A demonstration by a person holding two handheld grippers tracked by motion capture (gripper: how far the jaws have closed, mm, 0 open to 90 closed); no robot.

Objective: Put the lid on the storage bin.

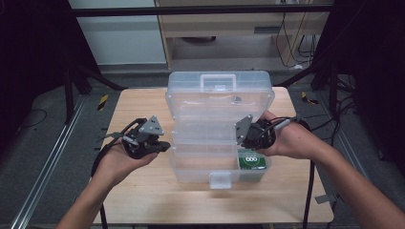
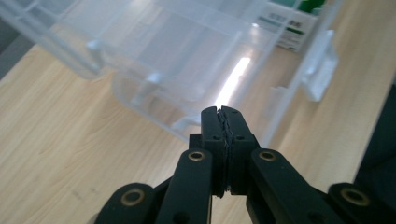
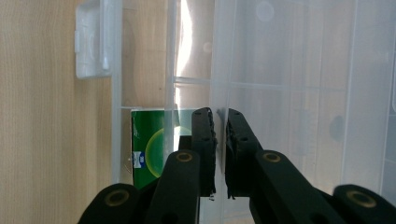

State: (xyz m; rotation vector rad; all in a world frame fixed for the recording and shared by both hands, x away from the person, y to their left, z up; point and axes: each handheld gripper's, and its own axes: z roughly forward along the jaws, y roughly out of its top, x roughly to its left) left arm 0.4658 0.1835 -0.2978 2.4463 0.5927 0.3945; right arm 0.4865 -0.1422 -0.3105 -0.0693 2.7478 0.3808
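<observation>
1. Clear plastic box (image 1: 217, 133) stands in the middle of the wooden table (image 1: 143, 191), its lid (image 1: 218, 93) swung up and back on the far side, handle on top.
2. The box's base is split by clear walls into compartments; a green packet (image 1: 252, 160) lies in the near right one, and what else the box holds cannot be told.
3. A white latch (image 1: 220, 180) sits at the middle of the near wall.
4. The left gripper (image 1: 165, 147) hangs just beside the box's left edge, jaws clenched together with nothing between them.
5. The right gripper (image 1: 240, 139) is at the right part of the box, above the green packet's compartment; its jaws are pinched on the rim of a clear inner tray (image 3: 219, 84), a thin wall running between the pads.
</observation>
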